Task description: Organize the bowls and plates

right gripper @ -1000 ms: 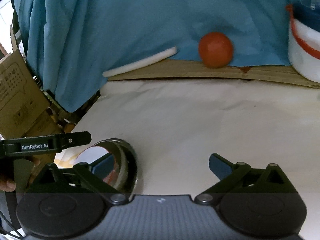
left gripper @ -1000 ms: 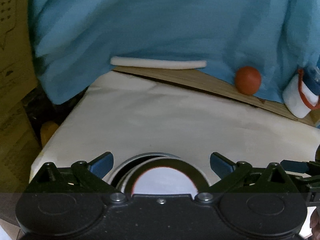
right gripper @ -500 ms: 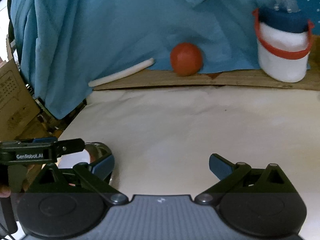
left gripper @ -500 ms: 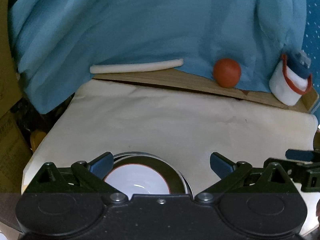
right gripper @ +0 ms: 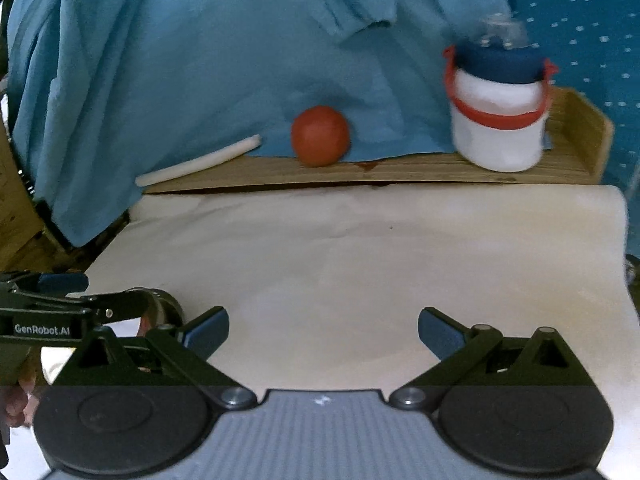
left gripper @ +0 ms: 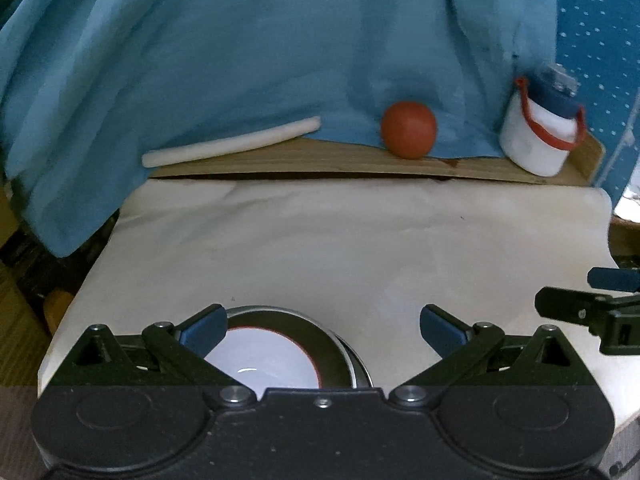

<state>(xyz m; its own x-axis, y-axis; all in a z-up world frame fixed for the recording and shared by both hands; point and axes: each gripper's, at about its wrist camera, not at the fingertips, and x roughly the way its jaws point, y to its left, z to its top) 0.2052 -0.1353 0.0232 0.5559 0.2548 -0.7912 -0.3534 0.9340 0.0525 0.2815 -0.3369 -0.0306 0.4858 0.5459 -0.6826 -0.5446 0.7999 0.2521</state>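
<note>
While both grippers hang over the near edge of the cloth-covered table (left gripper: 360,248), the stacked dishes sit under the left gripper (left gripper: 320,322): a white bowl (left gripper: 260,360) with a red rim and dark outside, nested in a steel plate (left gripper: 356,360) whose rim shows just behind and to the right of it. The stack lies low and left of centre between the left fingers (left gripper: 204,326), with the left fingertip over or against the bowl's far rim; I cannot tell whether it touches. Those fingers are spread wide and grip nothing. The right gripper (right gripper: 322,330) is spread just as wide, also empty, over bare cloth, with the stack well off to its left. The left one is plainly the nearer. The dishes are round, so no long axis matters; what counts is that they lie below and slightly left of the left gripper's midline.

Much is hidden. The near half of the bowl and plate is cut off by the gripper body in the left view. In the right view the left gripper's arm and a fingertip cover all but a curved bit of steel rim (right gripper: 164,300). Whether more dishes lie beneath, I cannot tell. At the back, a red ball (left gripper: 408,130), a white stick (left gripper: 232,146) and a white jar (left gripper: 536,136) rest on a wooden board (left gripper: 320,162) against blue fabric (left gripper: 280,48), well apart from the stack
</note>
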